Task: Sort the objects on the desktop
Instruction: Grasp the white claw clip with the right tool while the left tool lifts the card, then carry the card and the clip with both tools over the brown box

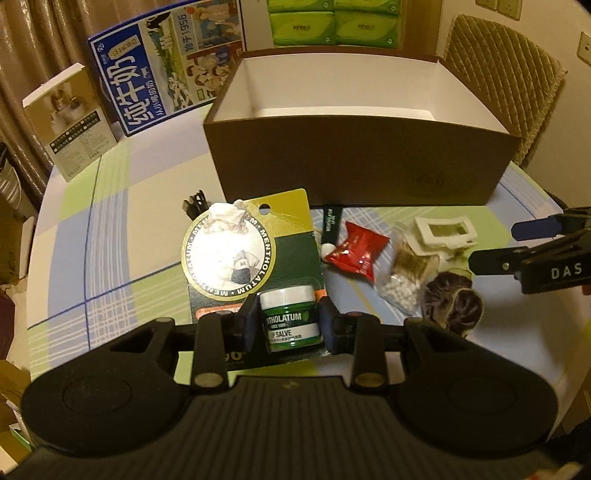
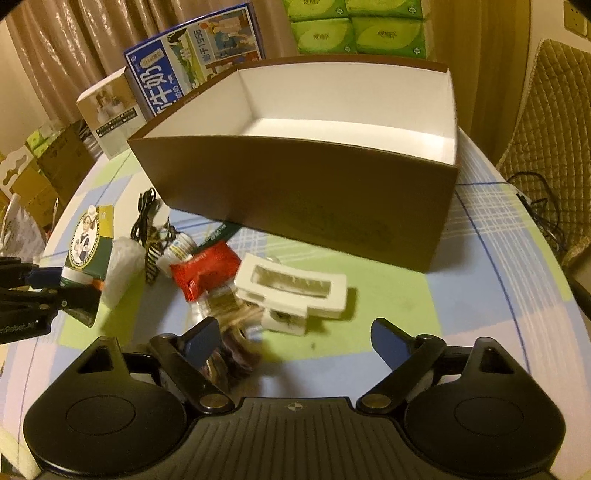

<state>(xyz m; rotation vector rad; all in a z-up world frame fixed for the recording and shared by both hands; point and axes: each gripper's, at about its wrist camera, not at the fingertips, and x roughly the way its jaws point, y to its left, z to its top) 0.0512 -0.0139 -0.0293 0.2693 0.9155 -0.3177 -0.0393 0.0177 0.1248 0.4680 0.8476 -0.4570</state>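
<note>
My left gripper (image 1: pixel 290 325) is shut on a green lip salve jar on its green and gold card (image 1: pixel 251 251), lifted a little off the checked tablecloth. An open brown box (image 1: pixel 362 162) with a white inside stands just behind. To the right lie a red packet (image 1: pixel 356 251), a bag of cotton swabs (image 1: pixel 402 273), a white plastic clip (image 1: pixel 443 230) and a dark scrunchie (image 1: pixel 454 302). My right gripper (image 2: pixel 295 336) is open over the cloth. The white clip (image 2: pixel 295 291) lies just ahead of it and the scrunchie (image 2: pixel 232 350) sits by its left finger.
A green tube (image 1: pixel 330 221), a black hair clip (image 1: pixel 195 203) and a black cable (image 2: pixel 147 214) lie near the box front. A blue milk carton (image 1: pixel 162 70), a beige box (image 1: pixel 70 118) and green tissue packs (image 1: pixel 332 22) stand at the back. A quilted chair (image 1: pixel 506 74) is behind right.
</note>
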